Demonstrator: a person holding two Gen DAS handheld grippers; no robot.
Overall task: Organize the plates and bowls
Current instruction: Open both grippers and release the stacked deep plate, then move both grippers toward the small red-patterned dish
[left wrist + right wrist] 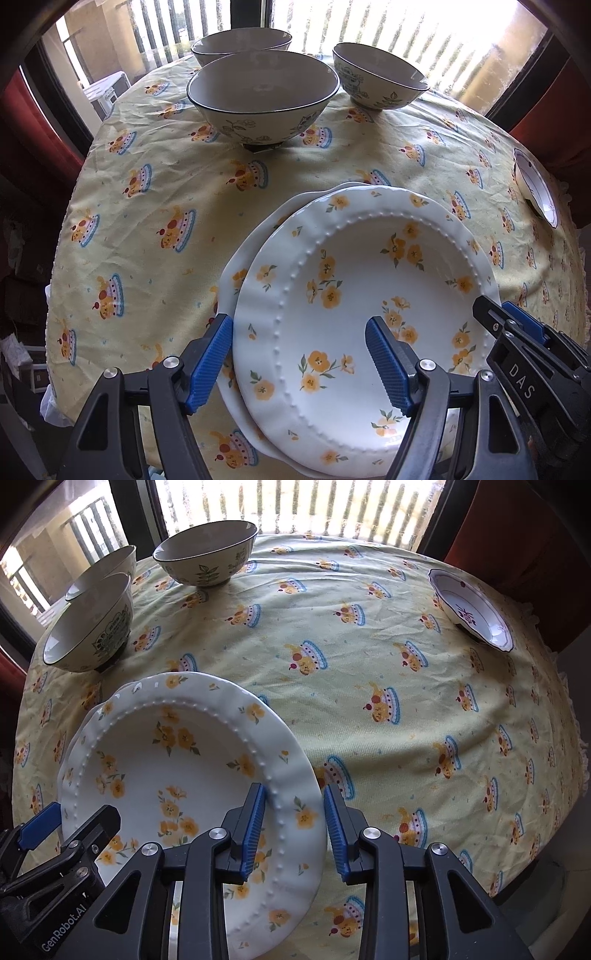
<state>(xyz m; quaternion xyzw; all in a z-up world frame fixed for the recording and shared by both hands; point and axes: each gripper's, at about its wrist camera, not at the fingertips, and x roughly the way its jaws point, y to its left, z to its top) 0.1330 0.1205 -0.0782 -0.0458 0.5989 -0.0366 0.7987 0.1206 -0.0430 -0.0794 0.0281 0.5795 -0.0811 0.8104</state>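
Right gripper (294, 830): jaws part-open, straddling the right rim of the white, yellow-flowered ceramic plate (177, 760); pads not clearly pressing. Left gripper (299, 363): wide open, astride its left rim, gripping nothing. Plate sits offset on a second plate (258, 236), on yellow cake-print tablecloth (369, 664); window behind.

Round table under wrinkled yellow cake-print cloth (369, 627); on it three floral bowls (262, 96), stacked yellow-flowered plates (369, 295), small purple-patterned dish (469, 609).
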